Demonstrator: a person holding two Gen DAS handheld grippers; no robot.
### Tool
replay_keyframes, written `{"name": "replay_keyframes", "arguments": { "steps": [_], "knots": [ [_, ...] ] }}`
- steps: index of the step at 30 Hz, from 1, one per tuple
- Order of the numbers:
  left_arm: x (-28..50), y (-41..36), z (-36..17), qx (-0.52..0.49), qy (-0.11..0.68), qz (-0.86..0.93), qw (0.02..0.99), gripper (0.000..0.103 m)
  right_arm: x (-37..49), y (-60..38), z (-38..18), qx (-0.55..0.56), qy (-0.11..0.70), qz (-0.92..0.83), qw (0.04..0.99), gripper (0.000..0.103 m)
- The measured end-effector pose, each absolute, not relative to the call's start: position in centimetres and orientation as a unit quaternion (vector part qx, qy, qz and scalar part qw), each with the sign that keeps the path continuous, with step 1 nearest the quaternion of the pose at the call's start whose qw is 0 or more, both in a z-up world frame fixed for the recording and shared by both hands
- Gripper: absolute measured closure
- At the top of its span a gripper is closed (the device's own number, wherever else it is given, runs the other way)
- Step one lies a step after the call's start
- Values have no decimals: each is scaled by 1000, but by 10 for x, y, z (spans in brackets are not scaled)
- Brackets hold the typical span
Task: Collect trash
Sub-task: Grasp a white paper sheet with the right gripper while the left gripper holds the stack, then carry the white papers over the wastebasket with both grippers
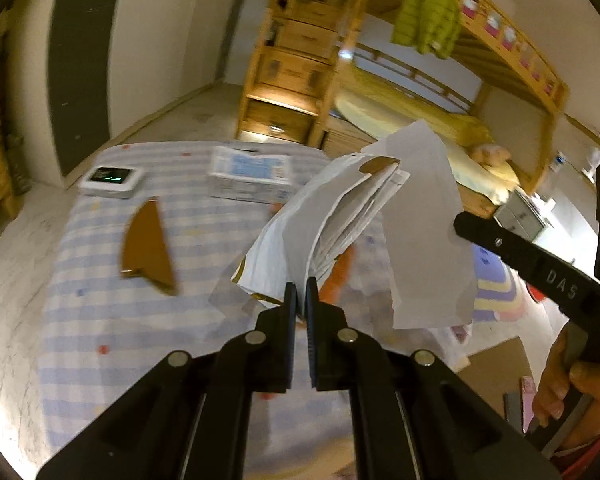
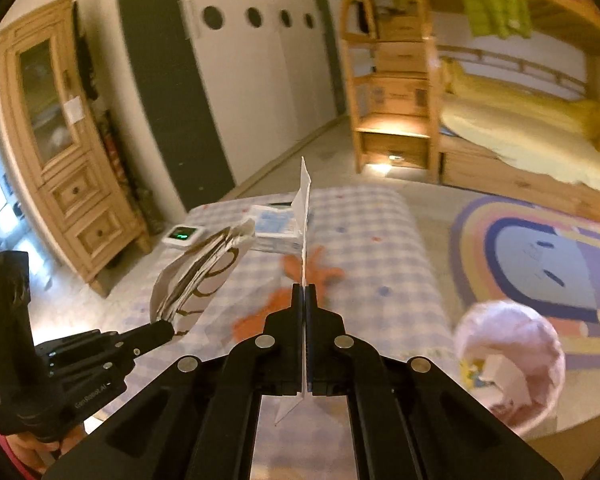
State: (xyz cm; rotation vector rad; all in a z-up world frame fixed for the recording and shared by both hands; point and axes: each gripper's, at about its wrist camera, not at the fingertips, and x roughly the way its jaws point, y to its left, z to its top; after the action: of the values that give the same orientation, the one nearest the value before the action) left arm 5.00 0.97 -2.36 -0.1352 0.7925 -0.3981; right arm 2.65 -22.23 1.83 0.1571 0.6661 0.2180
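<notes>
My left gripper (image 1: 300, 294) is shut on a crumpled white paper bag with brown print (image 1: 320, 220), held above the checked tablecloth (image 1: 100, 320); the bag also shows in the right wrist view (image 2: 196, 276). My right gripper (image 2: 304, 290) is shut on a flat white sheet of paper (image 2: 305, 208), seen edge-on; in the left wrist view the sheet (image 1: 424, 232) hangs right of the bag, pinched by the right gripper's fingers (image 1: 484, 236). A brown cardboard scrap (image 1: 146, 244) lies on the cloth. A pink bin (image 2: 512, 364) with paper inside stands on the floor at the right.
A white device with a green light (image 1: 112, 178) and a blue-white box (image 1: 252, 176) sit at the table's far end. An orange shape (image 2: 308, 276) lies on the cloth. A bunk bed (image 2: 520, 128), wooden cabinet (image 2: 60, 140) and round rug (image 2: 540, 256) surround the table.
</notes>
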Motion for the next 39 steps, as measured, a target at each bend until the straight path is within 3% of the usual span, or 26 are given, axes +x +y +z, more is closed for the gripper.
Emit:
{"name": "replay_keyframes", "arguments": {
  "steps": [18, 36, 37, 39],
  "knots": [
    [51, -180, -36, 29, 387, -344, 855, 100, -39, -386, -18, 124, 315, -109, 935, 103],
    [106, -290, -75, 59, 426, -360, 828, 99, -4, -473, -60, 160, 340, -189, 907, 102],
    [109, -293, -76, 60, 427, -359, 828, 99, 1, -475, -64, 161, 343, -189, 906, 102],
    [114, -297, -78, 59, 432, -361, 825, 88, 11, -480, -72, 161, 350, -190, 903, 98]
  ]
}}
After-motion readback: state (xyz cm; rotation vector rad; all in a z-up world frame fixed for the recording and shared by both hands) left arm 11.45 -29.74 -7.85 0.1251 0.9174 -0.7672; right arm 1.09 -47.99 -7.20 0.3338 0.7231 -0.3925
